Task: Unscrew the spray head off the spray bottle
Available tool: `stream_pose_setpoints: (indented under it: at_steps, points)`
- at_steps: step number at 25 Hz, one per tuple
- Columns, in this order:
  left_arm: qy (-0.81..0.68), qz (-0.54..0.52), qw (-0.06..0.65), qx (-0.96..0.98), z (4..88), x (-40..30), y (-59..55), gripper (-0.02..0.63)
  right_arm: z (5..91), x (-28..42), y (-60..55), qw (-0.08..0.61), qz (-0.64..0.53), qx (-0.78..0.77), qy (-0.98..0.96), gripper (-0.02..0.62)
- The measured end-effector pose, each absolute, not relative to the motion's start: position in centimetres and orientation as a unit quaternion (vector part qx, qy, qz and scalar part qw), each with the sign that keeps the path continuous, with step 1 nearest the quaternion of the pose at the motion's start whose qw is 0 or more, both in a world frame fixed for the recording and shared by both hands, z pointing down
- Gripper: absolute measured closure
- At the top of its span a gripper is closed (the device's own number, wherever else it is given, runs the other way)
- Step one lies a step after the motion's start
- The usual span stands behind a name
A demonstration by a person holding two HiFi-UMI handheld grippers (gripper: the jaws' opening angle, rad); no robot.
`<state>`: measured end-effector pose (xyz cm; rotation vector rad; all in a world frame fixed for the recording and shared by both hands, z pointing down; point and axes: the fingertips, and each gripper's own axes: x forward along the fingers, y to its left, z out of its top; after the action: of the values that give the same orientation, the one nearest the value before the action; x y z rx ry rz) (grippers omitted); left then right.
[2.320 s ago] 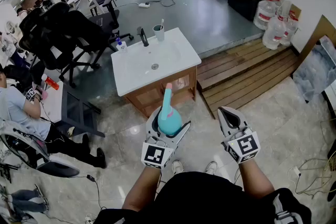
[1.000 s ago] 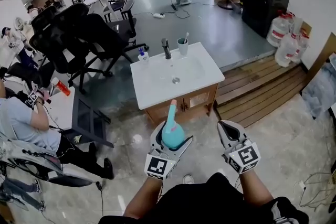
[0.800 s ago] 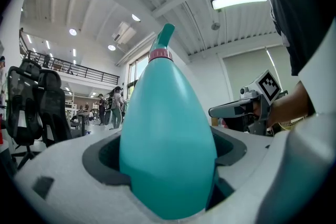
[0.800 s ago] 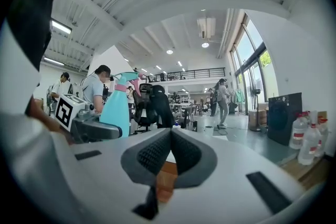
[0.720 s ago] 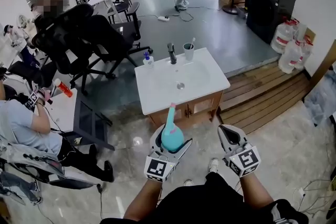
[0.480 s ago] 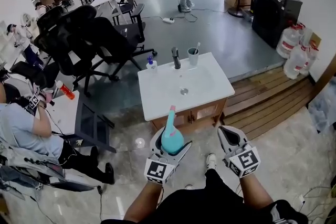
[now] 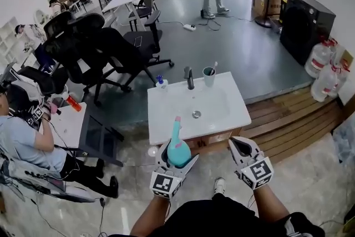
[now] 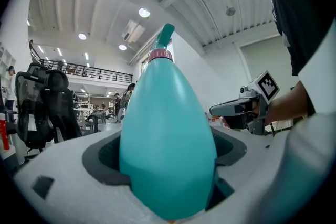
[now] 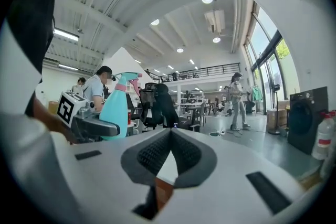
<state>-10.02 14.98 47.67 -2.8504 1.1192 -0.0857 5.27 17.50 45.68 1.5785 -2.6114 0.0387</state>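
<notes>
Left gripper [image 7: 177,150] clamped around the belly of a teal spray bottle [image 7: 178,154], held upright, pink-collared spray head [image 7: 176,124] on top, rising past the jaw tips. Right gripper [image 7: 237,144] near it on the right, apart from the bottle, jaws pressed together on nothing. White washbasin [image 7: 222,114] just ahead of both grippers, cup [image 7: 209,76] and tap [image 7: 190,77] at its far edge.

Head view looks steeply down; both gripper views face level, sharing the spray bottle [image 7: 178,151], nearest in the left
</notes>
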Motion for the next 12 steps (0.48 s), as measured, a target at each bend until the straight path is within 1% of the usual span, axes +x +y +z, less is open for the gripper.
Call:
stream_pose_setpoints:
  at_steps: [3,7,12]
  points:
    - [0.382,-0.038,0.035,-0.923,47.5,-8.6,12.8,0.152,45.2,7.1,14.9,0.06,0.013,0.502,-0.862,0.589]
    - [0.4,-0.037,0.034,-0.915,47.4,-6.9,10.0,0.152,45.4,9.3,11.6,0.042,0.01,0.488,-0.872,0.589]
    - [0.416,-0.055,0.039,-0.907,47.8,-5.4,7.6,0.152,46.3,10.8,8.6,0.045,0.015,0.465,-0.884,0.589]
